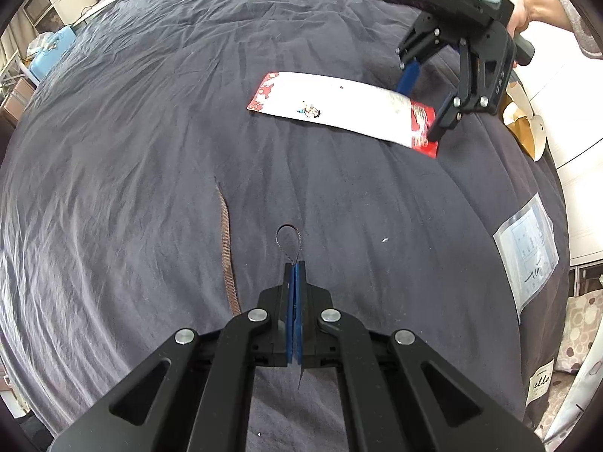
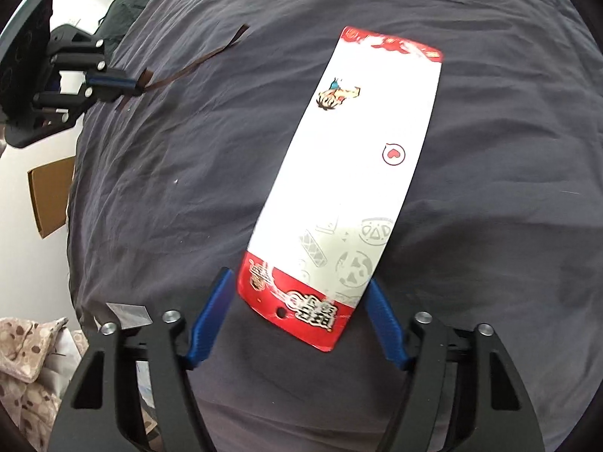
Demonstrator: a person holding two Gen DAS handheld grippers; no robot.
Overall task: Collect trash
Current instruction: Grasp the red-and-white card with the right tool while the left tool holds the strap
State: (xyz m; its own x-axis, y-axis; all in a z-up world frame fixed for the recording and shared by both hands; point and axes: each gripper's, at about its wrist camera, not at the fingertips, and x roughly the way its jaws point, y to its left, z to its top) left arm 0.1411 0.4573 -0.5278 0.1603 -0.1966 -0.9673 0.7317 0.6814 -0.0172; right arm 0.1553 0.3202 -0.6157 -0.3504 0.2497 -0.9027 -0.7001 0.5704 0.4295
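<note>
Your left tongs (image 1: 296,267) sit at the bottom centre of the left wrist view, pressed together on a thin brown ribbon strip (image 1: 226,252). A small loop of the ribbon pokes out just past the blue fingertips (image 1: 300,275), and the rest trails away to the left across the dark grey wrinkled bedspread (image 1: 150,150). In the right wrist view the same tongs appear at the upper left, with the ribbon running from them toward the top centre of the frame.

Your right tongs (image 2: 299,282) are spread at the bottom of the right wrist view, one blue pad (image 2: 211,316) on either side of the near red end of a long white card with red ends and cartoon prints (image 2: 350,173). The right pad lies right at the card's edge; the left one shows a narrow gap. I cannot tell whether either pad actually presses on it. The card lies flat on the bedspread and stretches away toward the upper right of that frame. In the left wrist view the card lies across the upper middle, and your right tongs come down on its right end from the upper right corner, where your hand (image 1: 527,11) shows on the handle.

A clear plastic sleeve with a printed sheet (image 1: 527,248) lies at the right edge of the bed in the left wrist view.
</note>
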